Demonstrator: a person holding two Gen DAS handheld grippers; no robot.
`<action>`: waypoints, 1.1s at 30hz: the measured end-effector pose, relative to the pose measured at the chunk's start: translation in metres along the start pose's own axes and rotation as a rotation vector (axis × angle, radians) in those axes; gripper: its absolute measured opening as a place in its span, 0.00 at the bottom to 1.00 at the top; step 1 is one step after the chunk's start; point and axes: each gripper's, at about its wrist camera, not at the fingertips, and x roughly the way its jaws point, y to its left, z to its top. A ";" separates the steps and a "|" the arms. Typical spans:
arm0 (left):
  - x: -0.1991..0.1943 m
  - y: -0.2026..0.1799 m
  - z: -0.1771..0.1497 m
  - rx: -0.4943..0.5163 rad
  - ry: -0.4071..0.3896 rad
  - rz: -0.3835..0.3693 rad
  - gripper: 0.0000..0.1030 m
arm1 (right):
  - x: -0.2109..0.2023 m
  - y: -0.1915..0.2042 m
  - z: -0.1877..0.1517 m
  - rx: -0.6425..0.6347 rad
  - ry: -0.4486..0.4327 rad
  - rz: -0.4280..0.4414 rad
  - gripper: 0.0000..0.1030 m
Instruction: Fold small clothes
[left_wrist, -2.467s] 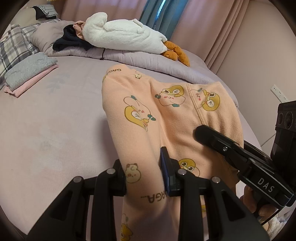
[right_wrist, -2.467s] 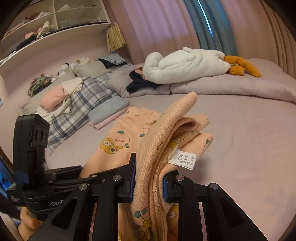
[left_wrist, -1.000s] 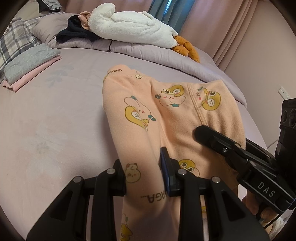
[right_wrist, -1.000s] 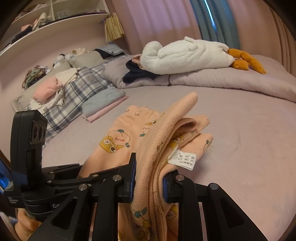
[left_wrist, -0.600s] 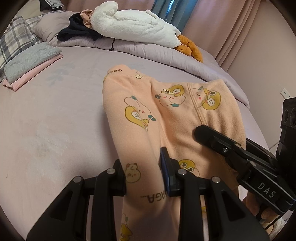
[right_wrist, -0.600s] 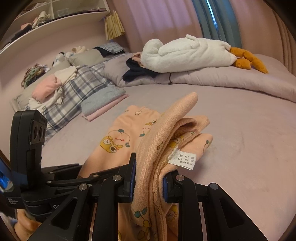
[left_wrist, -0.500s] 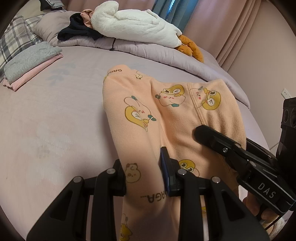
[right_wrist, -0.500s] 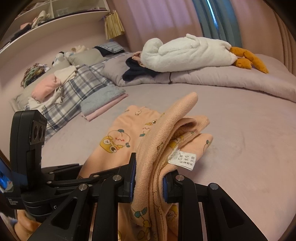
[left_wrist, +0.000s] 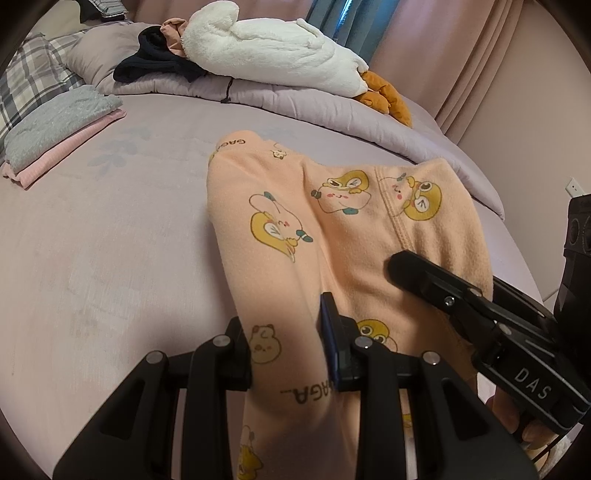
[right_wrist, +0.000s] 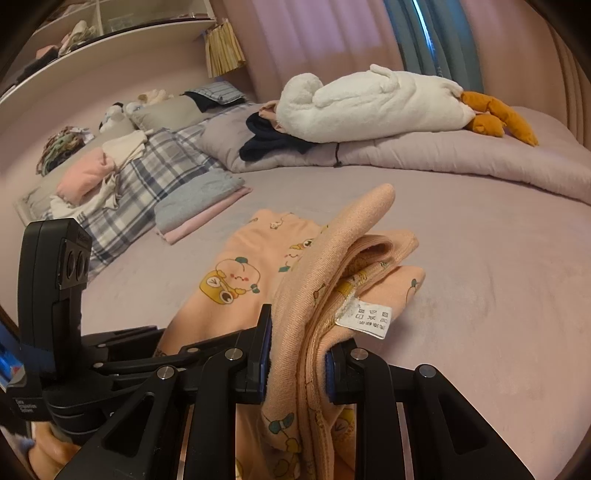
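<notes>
The bed (left_wrist: 110, 240) is carrying most of the soft, light peach garment (left_wrist: 332, 229), which is draping ahead of both tongs and sagging wherever unsupported. The left tongs (left_wrist: 284, 350) are pinching a single fold near its edge, while the right tongs (right_wrist: 297, 354) are clamping several bunched layers just behind the label (right_wrist: 365, 317), the firmer hold.

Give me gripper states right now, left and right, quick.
Left hand-held gripper: closed on the peach printed garment.
Right hand-held gripper: closed on a bunched edge of the same garment, by its care label.
</notes>
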 end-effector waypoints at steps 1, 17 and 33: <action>0.002 0.001 0.002 0.000 -0.001 0.001 0.28 | 0.001 0.000 0.000 -0.002 0.000 -0.002 0.24; 0.018 0.002 0.015 0.010 0.001 0.014 0.28 | 0.013 -0.010 0.008 0.003 0.004 -0.010 0.24; 0.031 0.006 0.021 0.013 0.002 0.034 0.28 | 0.026 -0.015 0.013 0.010 0.016 -0.008 0.24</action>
